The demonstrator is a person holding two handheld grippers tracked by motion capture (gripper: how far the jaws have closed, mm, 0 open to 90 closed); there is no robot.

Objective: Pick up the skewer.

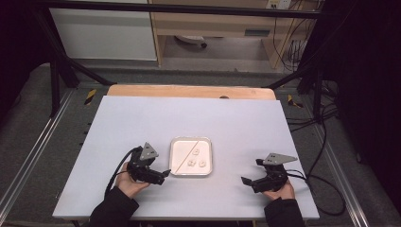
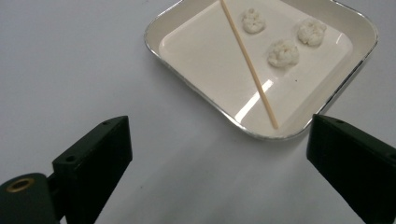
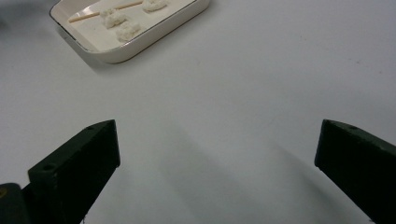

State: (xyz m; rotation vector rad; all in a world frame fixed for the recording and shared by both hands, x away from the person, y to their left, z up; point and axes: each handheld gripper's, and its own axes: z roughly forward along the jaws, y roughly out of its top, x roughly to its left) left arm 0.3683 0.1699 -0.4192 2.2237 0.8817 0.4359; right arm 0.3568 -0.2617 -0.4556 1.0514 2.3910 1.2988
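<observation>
Tongs poised beside the tray

Both tongs spread wide, holding nothing. Left tongs (image 1: 163, 176) just beside the near left corner of the white tray (image 1: 174, 171), aimed at it; right tongs (image 1: 248, 182) well apart, resting over bare table (image 1: 142, 123). In the tray: 1 thin wooden stick (image 2: 248, 64) lying diagonally, 3 small white lumps (image 2: 283, 52), possibly dough or rice. Likely the approach step, before any grasp. Next: ease left tongs over the rim, close gently on the stick's near end.

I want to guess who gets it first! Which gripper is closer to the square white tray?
Left. The left gripper sits just beside the square white tray; the right gripper is farther off.
</observation>
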